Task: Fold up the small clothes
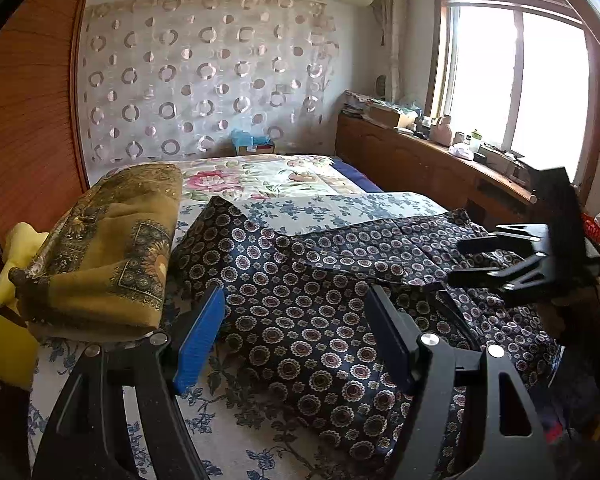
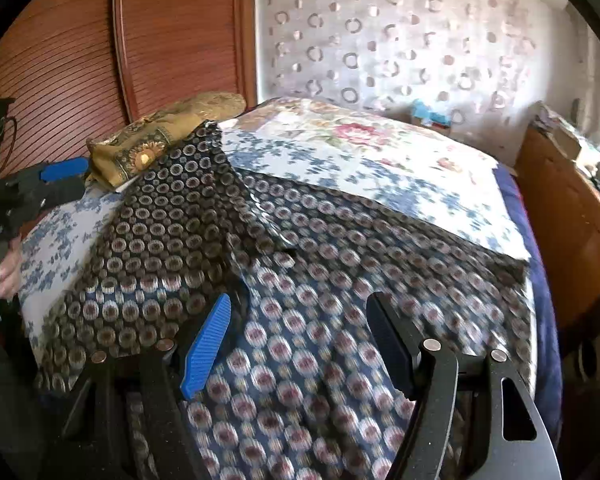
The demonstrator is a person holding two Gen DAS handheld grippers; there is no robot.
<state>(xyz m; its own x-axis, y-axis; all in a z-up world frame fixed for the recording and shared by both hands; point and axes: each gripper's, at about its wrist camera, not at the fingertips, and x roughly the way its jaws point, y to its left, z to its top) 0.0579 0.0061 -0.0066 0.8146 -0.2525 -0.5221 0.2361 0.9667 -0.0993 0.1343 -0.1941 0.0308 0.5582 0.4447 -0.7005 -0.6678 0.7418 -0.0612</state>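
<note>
Both claws, left claw [image 1: 296, 328] and right claw [image 2: 300, 340], are hanging wide, gripping nothing, over dark circle-patterned silky garment [image 1: 300, 280] lying on floral-sheeted bed [image 1: 260, 176], folded mustard blanket [image 1: 108, 248] sitting at ten o'clock

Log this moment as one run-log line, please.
stage: folding not finished | left tongs: open, empty | right tongs: open, empty | dark circle-patterned fabric garment: spread on floral-sheeted bed
</note>
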